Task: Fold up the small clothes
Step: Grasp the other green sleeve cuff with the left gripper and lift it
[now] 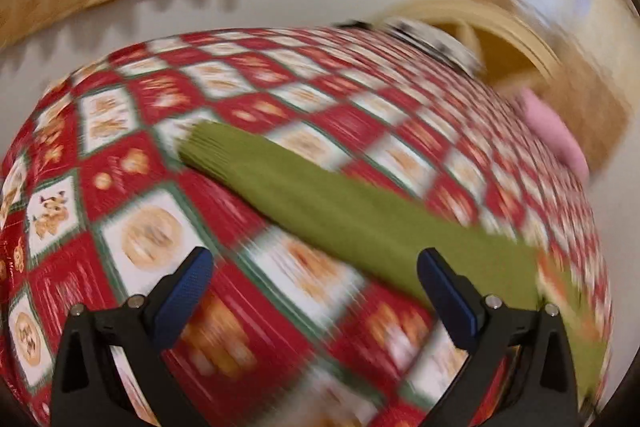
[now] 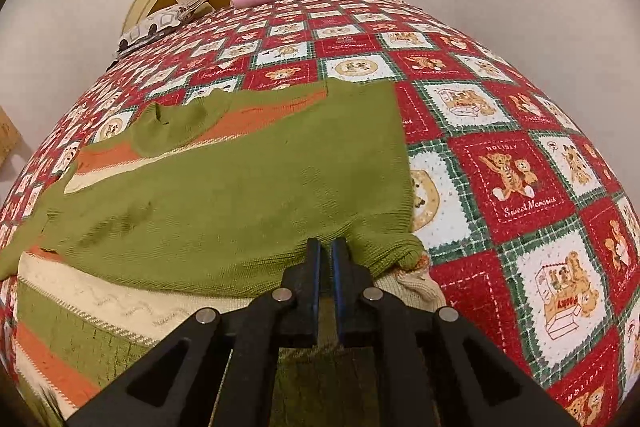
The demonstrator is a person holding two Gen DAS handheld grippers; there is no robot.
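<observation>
Bedspread [image 2: 516, 183], red-and-white patchwork: green knit sweater [image 2: 240, 195] laid across its near-left part, one flap folded over the striped side. Right gripper [image 2: 327, 251] is clenched on the sweater's near fold edge; left gripper [image 1: 316, 267] is spread, empty, above a green sleeve [image 1: 320, 203]. Fold edge is best kept pinched while the sleeve is taken by the left pads and laid squarely across.

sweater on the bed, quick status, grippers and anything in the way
Left hand-held gripper open, empty. Right hand-held gripper shut on the green sweater's near edge. Sweater part folded on the quilt. Nothing in the way.
</observation>
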